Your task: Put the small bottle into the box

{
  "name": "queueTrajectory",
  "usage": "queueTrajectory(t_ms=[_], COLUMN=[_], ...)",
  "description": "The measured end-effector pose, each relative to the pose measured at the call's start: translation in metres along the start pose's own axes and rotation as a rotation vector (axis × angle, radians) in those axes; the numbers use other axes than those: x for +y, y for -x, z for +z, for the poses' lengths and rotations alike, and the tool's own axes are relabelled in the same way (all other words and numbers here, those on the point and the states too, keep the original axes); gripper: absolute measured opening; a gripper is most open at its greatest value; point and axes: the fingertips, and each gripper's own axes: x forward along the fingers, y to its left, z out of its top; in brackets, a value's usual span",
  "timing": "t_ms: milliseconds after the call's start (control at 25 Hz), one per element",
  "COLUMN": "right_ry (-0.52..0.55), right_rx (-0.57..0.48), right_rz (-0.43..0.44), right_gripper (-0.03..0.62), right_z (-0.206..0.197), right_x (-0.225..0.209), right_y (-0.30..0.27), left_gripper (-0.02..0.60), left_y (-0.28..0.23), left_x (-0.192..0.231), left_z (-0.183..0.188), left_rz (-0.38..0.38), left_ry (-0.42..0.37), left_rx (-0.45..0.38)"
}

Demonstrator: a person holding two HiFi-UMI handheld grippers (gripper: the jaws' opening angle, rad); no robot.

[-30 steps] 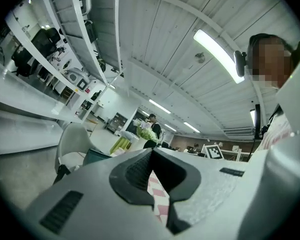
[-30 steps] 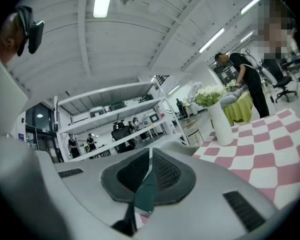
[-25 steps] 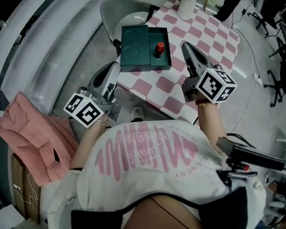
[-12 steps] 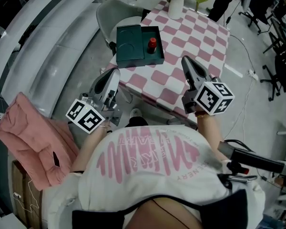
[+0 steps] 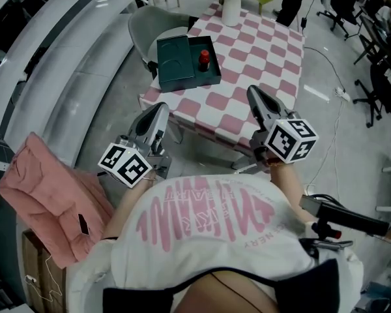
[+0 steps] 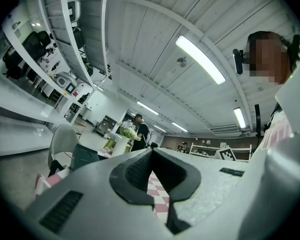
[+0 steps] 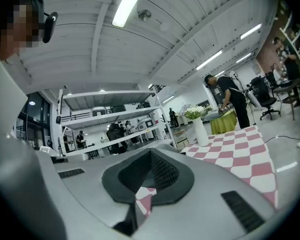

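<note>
My left gripper (image 5: 160,109) and right gripper (image 5: 254,94) are both clenched on nothing. The small bottle (image 5: 204,59) stands upright in the green box (image 5: 213,77) — long axis vertical, red cap up — on the checkered table (image 5: 264,51), well apart from both.

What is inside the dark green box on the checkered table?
A small red bottle stands in the right half of the dark green box. The box floor beneath it is covered.

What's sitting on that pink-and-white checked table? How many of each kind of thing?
Dark green open box: 1
Small red bottle, standing inside the box: 1
White vase of flowers: 1
Total: 3
</note>
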Motion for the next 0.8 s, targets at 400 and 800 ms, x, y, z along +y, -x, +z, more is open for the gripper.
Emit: queueTrajectory(t_ms=[400,800], right_ry=[0.045,0.029], right_rx=[-0.005,0.026], right_rz=[-0.047,-0.114], right_gripper=[0.006,0.006], right_z=[-0.005,-0.053], right_x=[0.063,0.128], right_y=[0.027,0.075], left_gripper=[0.008,0.008], left_y=[0.05,0.119], left_x=[-0.015,-0.024], left_z=[0.015,0.01], left_rz=[-0.08,-0.11], left_ry=[-0.032,-0.01], left_rx=[0.033,0.092])
